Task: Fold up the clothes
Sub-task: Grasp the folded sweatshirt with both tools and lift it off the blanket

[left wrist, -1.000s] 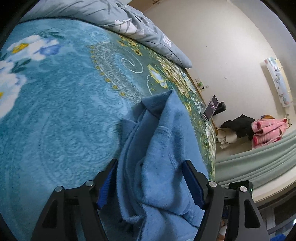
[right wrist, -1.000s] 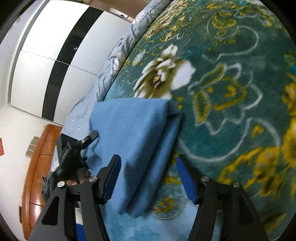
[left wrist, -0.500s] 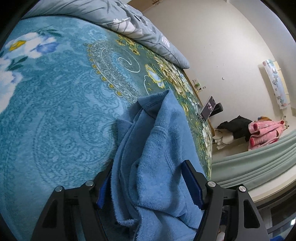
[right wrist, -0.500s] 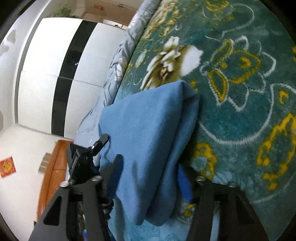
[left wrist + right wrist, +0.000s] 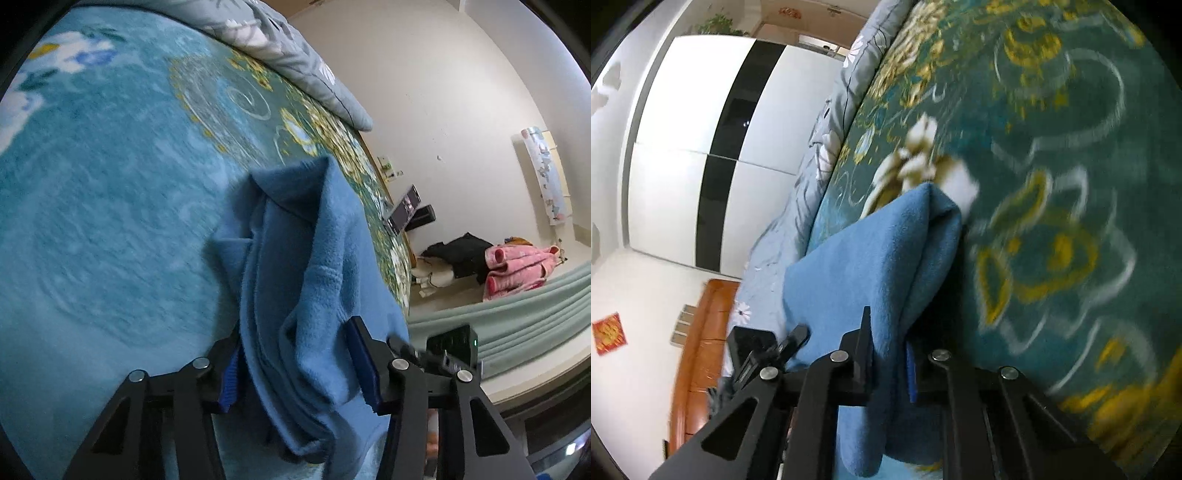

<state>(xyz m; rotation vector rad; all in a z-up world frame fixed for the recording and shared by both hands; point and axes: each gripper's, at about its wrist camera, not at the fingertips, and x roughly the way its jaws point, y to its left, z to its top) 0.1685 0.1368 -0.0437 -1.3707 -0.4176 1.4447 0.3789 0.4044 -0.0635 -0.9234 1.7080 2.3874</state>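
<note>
Left wrist view: left hand-held gripper point(image 5: 295, 363), jaws just closing, pinching bunched blue garment point(image 5: 317, 280) on the bed point(image 5: 110, 221).
Right wrist view: right hand-held gripper point(image 5: 890, 362), jaws just closing, clenched on the garment's folded edge. Advice: lift both corners evenly, keeping layers aligned.

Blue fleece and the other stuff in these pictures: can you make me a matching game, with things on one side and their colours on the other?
Things:
1. fleece garment
2. bundle on the far bed
3. wardrobe doors
4. bed cover

Colours:
a. white with black stripes
b. teal with yellow and white flowers
c. plain blue
d. pink

Pairs: 1-c, 2-d, 3-a, 4-b
</note>
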